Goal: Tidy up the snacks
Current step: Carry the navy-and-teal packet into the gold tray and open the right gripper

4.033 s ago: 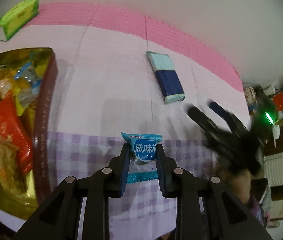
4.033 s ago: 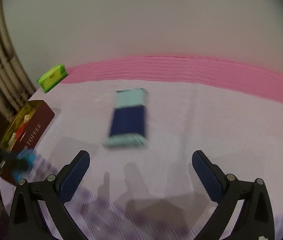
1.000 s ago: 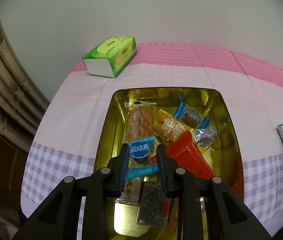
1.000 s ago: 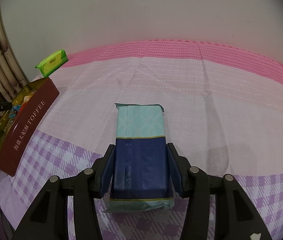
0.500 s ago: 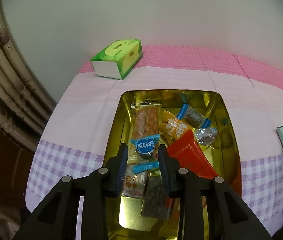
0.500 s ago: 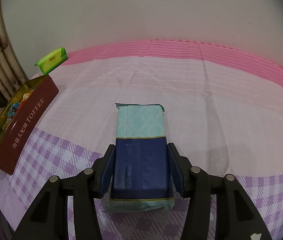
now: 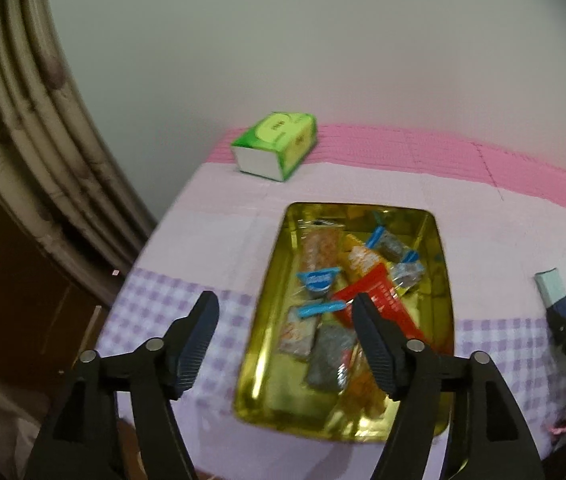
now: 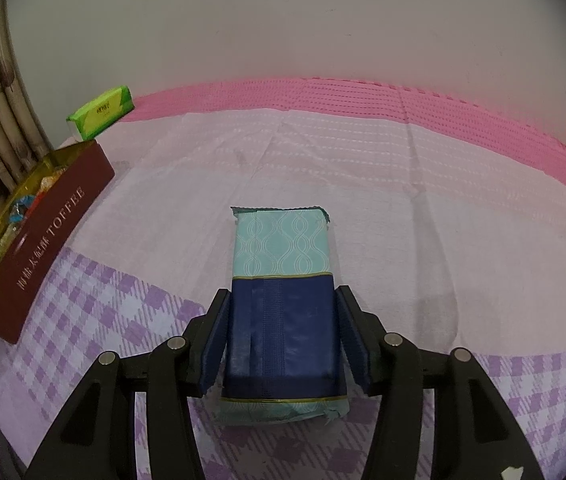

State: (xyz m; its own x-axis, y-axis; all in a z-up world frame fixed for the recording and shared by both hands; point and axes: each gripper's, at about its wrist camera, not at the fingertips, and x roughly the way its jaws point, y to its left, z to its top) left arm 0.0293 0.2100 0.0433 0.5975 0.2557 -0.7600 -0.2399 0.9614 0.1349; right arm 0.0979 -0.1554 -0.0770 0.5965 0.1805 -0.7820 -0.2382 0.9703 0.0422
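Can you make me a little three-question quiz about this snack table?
1. True or false: the left gripper is squeezing a snack.
2. What is the right gripper clamped on: A) the green tissue box, B) the navy and mint wrapped packet, C) the gold rectangular tin?
3. Fill in: the small blue-wrapped candy lies in the ____.

Key: 1 false, its jaws are opening with nothing between them; 2 B; 3 gold tin.
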